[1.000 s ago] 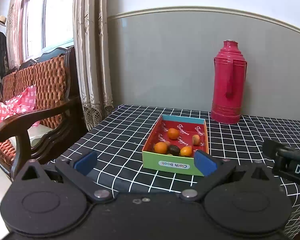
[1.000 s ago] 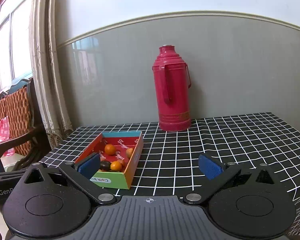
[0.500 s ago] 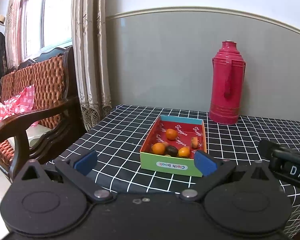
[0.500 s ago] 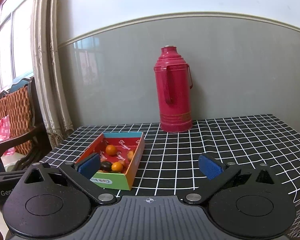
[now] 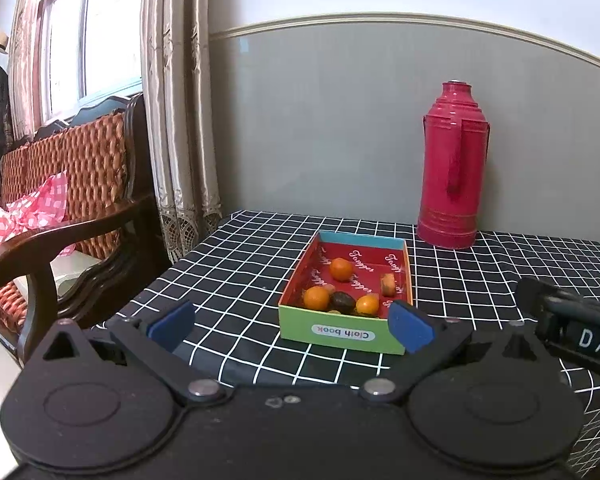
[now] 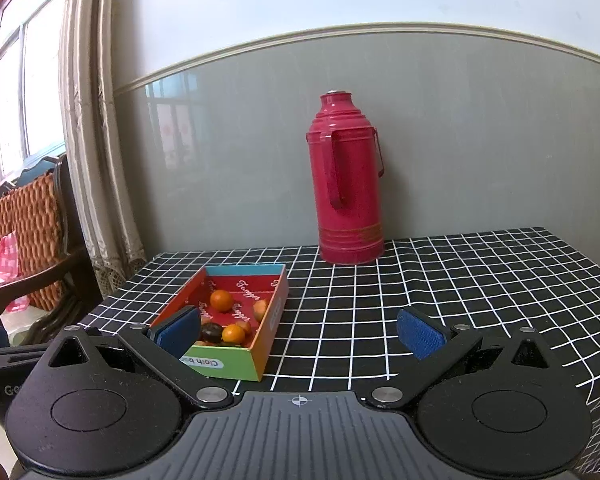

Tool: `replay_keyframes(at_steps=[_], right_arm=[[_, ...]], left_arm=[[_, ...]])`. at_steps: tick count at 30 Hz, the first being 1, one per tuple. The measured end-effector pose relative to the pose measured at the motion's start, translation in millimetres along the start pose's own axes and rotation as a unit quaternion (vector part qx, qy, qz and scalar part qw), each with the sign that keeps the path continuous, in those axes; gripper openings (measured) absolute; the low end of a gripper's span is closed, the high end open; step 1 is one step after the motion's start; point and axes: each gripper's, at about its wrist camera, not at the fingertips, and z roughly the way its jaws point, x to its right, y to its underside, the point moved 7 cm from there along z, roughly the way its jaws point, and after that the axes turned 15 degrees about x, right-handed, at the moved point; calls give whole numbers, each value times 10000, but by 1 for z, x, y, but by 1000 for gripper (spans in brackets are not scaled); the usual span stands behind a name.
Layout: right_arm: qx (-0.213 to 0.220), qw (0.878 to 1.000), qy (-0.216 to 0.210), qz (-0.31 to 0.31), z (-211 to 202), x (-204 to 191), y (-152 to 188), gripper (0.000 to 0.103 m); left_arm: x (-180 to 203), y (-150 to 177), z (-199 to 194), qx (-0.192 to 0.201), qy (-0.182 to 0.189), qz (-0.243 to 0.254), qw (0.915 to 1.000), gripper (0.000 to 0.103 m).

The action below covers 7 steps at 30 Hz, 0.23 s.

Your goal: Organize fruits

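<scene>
Black cloth with white grid lines: covers the table; everything on the table rests on it.
Shallow cardboard box, green front wall, red printed lining, blue far wall: sits on the cloth toward the table's left front; front label reads "Cloth book", upside down in both views.
Round orange fruits: one toward the back of the box, two along the front.
Dark brown oval fruit: lies between the two front oranges, touching or nearly so.
Pale cut piece: stands against the box's right wall; kind cannot be told.
Tall red metal thermos flask with handle: upright at the wall, behind the box and well apart from it.
Left gripper: blue pads spread wide, nothing between them; hovers in front of the box, right pad overlapping the box's front right corner in view.
Right gripper: blue pads spread wide, nothing held; left pad overlaps the box's near left corner in view, contact unclear.
Woven rattan chair with dark wooden arm: left of the table, beside beige curtains.
</scene>
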Motion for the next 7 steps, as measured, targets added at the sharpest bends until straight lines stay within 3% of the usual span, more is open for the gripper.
replay_keyframes(at_steps=[7], right_arm=[[-48,10000,52,-68,4,0,3,103]], left_arm=[[-5,-5,-1,132,-168,-13,9998,97]])
